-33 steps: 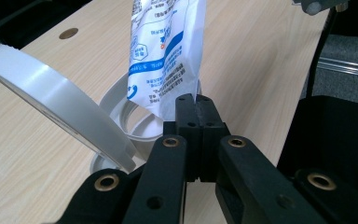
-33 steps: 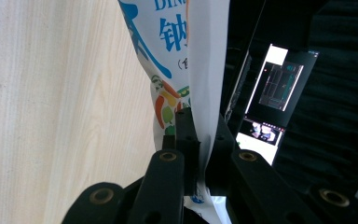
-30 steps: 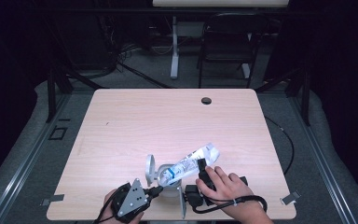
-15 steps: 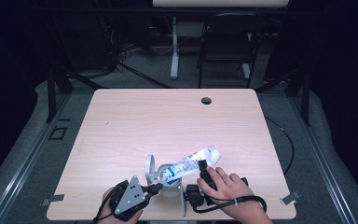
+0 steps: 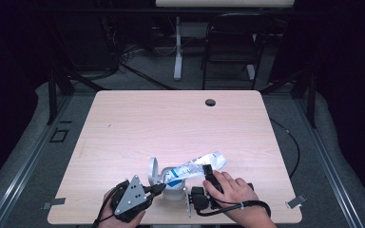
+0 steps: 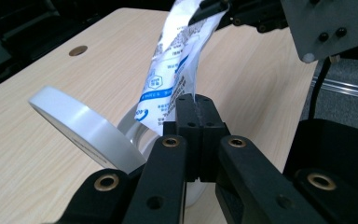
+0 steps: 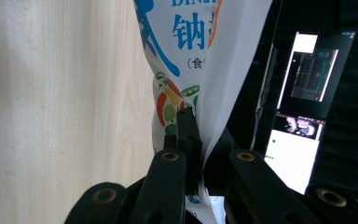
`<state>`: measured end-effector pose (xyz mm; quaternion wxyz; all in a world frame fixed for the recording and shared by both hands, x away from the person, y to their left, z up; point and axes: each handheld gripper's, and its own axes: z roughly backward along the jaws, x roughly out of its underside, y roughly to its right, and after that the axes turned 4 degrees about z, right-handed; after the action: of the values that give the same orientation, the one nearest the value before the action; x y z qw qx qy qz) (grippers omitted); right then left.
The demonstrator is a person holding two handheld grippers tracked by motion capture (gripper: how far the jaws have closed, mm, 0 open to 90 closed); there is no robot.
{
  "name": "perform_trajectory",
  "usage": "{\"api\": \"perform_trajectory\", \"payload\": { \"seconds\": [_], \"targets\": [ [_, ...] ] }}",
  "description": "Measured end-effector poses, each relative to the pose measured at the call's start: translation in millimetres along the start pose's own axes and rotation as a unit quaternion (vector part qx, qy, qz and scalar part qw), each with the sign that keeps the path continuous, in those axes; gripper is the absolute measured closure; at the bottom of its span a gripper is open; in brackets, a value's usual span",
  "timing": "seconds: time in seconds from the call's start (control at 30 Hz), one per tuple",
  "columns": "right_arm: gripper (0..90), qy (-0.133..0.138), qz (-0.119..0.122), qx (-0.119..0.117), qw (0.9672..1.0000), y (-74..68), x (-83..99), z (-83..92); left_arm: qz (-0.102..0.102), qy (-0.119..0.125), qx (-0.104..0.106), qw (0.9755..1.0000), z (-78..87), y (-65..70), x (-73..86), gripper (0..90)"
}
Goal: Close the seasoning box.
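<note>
At the near edge of the wooden bench, on the left side of the high view, the left hand-held gripper lies low over the wood with its grey three-cornered plate facing up. Its jaws point to the right and reach the white container. In the left gripper view the two black jaws are pressed fully together, and they seem to pinch the rim of the container just where the pouch enters it; I cannot tell if a piece of the pouch is also caught. The round white lid of the container stands open, tilted up on the left side of the jaws. From the mouth of the container the plastic refill pouch rises obliquely to the right; it is white with blue print, and its lower end sits inside the container while its upper end is lifted over the bench. Further right, the right hand-held gripper is closed on the upper part of this pouch. In the right gripper view the thin film, with blue characters and small vegetable drawings, passes between the two jaws, which are nearly touching. The person's right hand holds this gripper from the near side, and a black cable goes around the wrist.
</note>
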<state>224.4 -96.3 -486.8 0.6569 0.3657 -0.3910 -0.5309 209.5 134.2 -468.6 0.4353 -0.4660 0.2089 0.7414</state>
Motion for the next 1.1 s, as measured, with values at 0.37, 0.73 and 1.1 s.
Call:
{"api": "perform_trajectory", "payload": {
  "seconds": [0.37, 0.73, 1.1],
  "targets": [
    [87.8, 0.015, -0.051, -0.027, 0.9982, 0.4, 4.2, 0.1, -0.003, 0.013, -0.002, 0.9999, 0.4, -0.1, -5.1, 90.0],
    [87.8, 0.027, -0.097, -0.049, 0.9937, -0.3, 10.3, 0.9, 0.034, 0.039, -0.007, 0.9986, 11.4, -13.7, 2.1, 76.3],
    [87.8, 0.048, -0.136, -0.059, 0.9877, -5.0, 15.9, 0.7, 0.047, 0.050, -0.015, 0.9976, 29.3, -15.9, 9.0, 70.6]
  ]
}}
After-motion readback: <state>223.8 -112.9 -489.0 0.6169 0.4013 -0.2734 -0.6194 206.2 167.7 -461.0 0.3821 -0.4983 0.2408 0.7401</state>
